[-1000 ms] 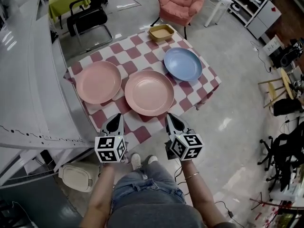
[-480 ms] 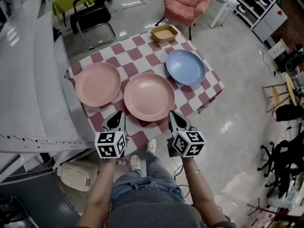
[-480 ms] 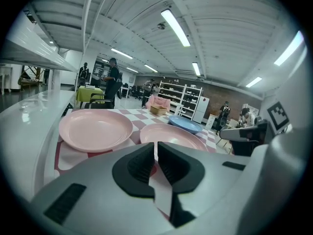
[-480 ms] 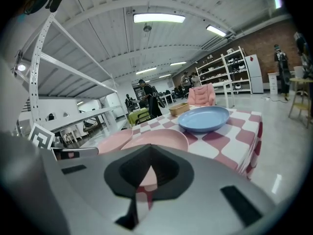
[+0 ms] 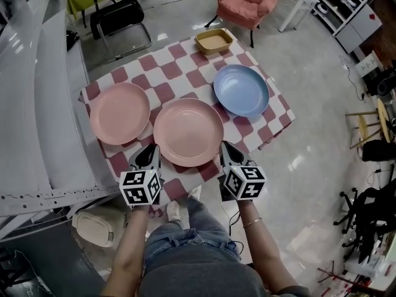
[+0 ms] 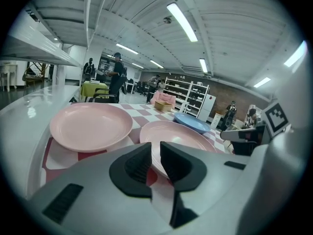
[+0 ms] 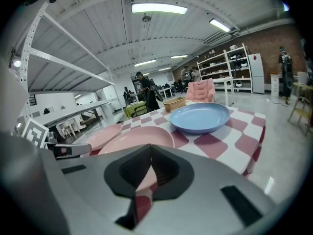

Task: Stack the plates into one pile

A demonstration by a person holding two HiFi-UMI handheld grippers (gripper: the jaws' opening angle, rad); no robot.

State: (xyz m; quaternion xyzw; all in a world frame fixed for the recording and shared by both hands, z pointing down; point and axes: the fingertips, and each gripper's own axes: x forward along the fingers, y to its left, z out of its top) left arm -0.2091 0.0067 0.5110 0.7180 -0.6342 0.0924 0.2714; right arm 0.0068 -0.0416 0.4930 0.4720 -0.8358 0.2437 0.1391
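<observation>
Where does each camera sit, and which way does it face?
Head view: on the person's head, looking steeply down at the checkered table; shows forearms, jeans, left tool, right tool.
Left gripper view: rides the left tool, looks low across the table along its jaws; right tool at right edge.
Right gripper view: rides the right tool, same heading; left tool at left edge.
Shared: both gripper views show the middle pink plate and the blue plate.
</observation>
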